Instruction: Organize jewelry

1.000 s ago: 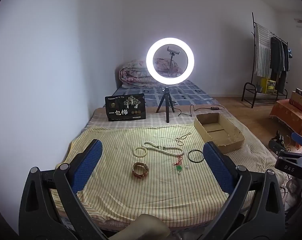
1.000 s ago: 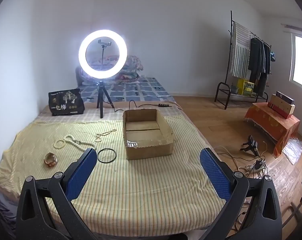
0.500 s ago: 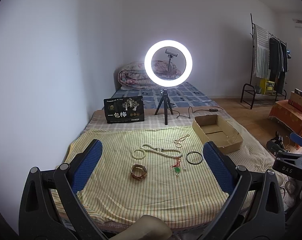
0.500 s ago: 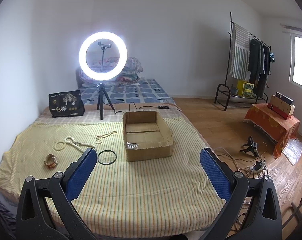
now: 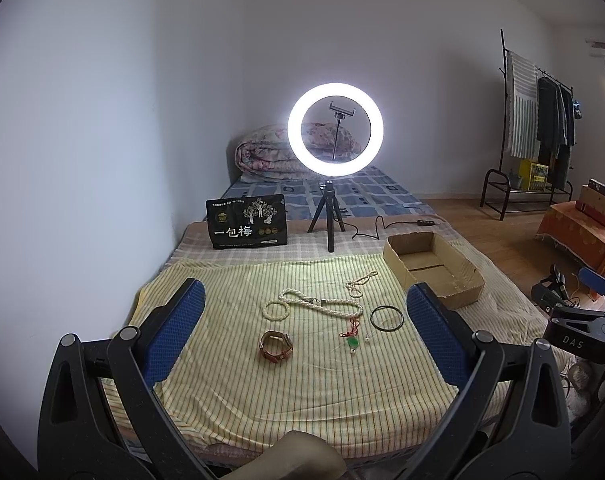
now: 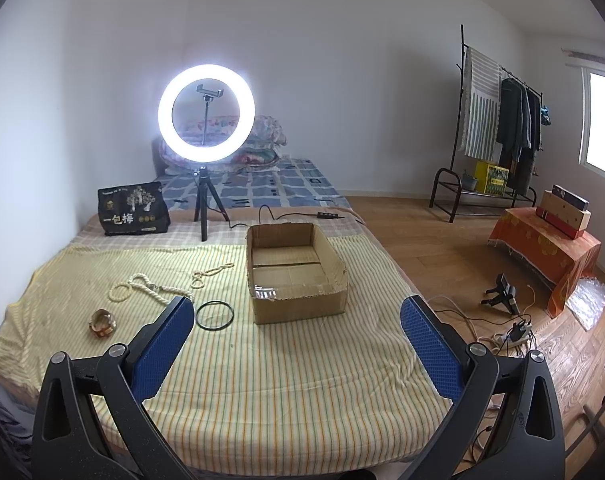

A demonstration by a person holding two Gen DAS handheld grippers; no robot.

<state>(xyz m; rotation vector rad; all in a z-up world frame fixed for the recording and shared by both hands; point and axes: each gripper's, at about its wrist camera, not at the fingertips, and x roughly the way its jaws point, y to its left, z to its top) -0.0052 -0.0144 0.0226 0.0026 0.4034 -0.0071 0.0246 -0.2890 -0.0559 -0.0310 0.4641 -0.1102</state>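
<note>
Both hand-held grippers wide open, empty | green pendant (image 5: pixel 352 343) only in left view

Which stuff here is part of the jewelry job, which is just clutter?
Job: black bangle, brown bracelet, bead bracelet, rope necklace, bead chain, green pendant, box (looks empty).

Clutter: ring light, black bag, quilt, clothes rack, floor cables.

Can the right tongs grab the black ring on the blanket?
Probably yes. The right tongs are open and empty, and the black ring lies flat, apart from the cardboard box, with nothing covering it.
</note>
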